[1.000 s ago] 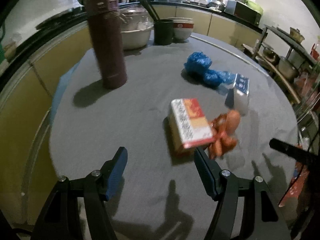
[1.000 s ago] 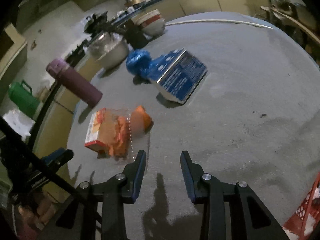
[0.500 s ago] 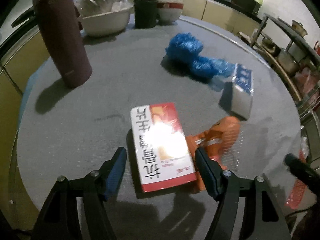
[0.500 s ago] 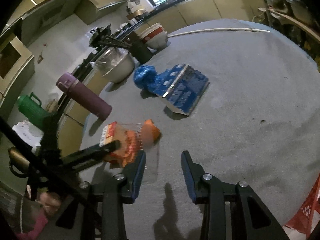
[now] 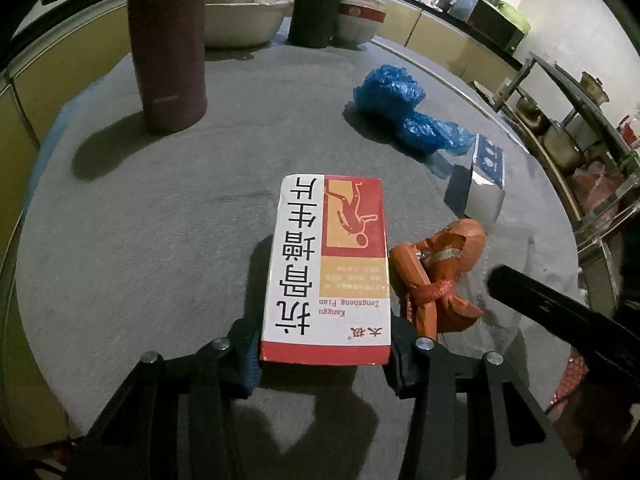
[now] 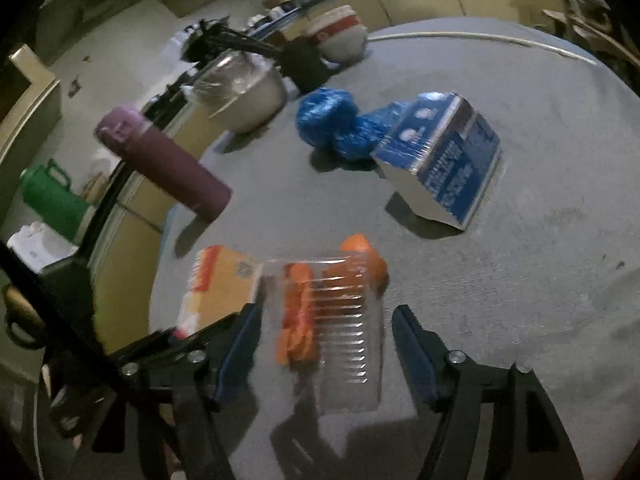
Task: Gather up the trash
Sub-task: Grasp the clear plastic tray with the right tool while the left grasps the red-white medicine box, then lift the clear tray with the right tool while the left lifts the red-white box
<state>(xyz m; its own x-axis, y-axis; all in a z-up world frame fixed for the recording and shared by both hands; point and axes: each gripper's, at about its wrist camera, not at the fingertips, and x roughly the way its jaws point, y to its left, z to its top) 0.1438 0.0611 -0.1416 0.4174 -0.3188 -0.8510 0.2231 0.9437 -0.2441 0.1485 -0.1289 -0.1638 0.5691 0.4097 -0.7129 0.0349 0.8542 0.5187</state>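
The red-and-white box (image 5: 326, 268) is lain flat on the grey table (image 5: 140, 220), long axis pointing away, clamped by the closing left gripper (image 5: 324, 354). The closing right gripper (image 6: 326, 344) is set unclenched around the orange wrapper (image 6: 316, 304).

The desk (image 5: 132, 240) wears a matt grey, cloth-like cover. The red-and-white box (image 5: 328, 268) is glossy printed card, the blue bag (image 5: 400, 108) crinkled thin plastic, and the orange wrapper (image 5: 436, 276) shiny plastic. The ribbed tray (image 6: 352, 344) is clear plastic. The bowl (image 6: 244, 92) looks like dull metal under cling film.
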